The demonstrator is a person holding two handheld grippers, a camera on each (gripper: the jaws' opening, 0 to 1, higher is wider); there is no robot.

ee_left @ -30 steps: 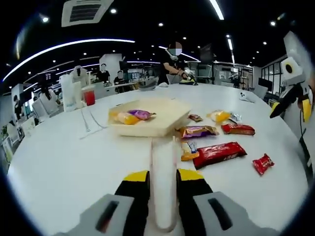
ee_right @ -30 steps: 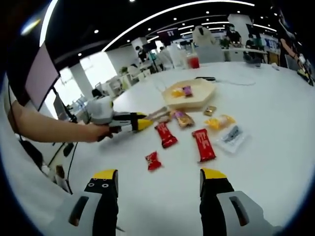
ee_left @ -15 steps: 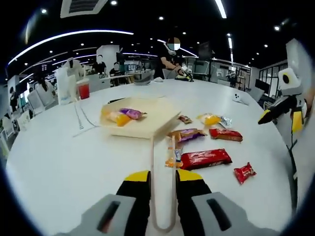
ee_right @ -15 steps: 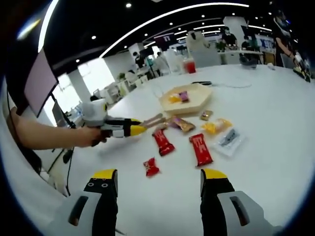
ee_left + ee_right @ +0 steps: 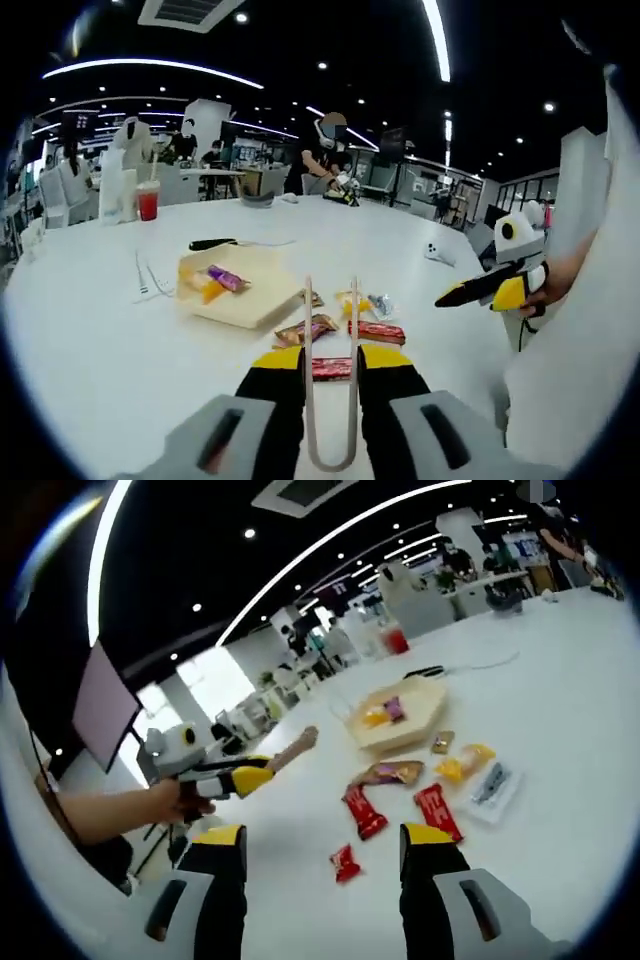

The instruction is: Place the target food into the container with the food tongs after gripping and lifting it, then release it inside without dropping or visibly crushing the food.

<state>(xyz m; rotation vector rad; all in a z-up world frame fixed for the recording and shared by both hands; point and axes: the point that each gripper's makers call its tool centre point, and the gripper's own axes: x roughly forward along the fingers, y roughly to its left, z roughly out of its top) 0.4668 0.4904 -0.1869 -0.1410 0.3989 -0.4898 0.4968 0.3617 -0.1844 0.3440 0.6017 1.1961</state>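
- Left gripper view: the left gripper (image 5: pixel 329 365) clamps the food tongs (image 5: pixel 330 380) between its jaws, tong tips apart and empty, raised above the table (image 5: pixel 90 330). Wrapped snacks lie beyond them, a red bar (image 5: pixel 377 331) nearest; the tray (image 5: pixel 240 295) sits far left, two snacks inside. Which snack is the target cannot be told. Risk: squeezing hard could crush a wrapper, and a slack grip could drop it.
- Right gripper view: the right gripper (image 5: pixel 320 842) hangs wide open and empty, near the small red packet (image 5: pixel 345 862). It could nudge snacks.

Bright overhead strip lights (image 5: pixel 437 40), white table (image 5: pixel 560 660) slightly washed out, heavy fisheye bending at edges, background soft.
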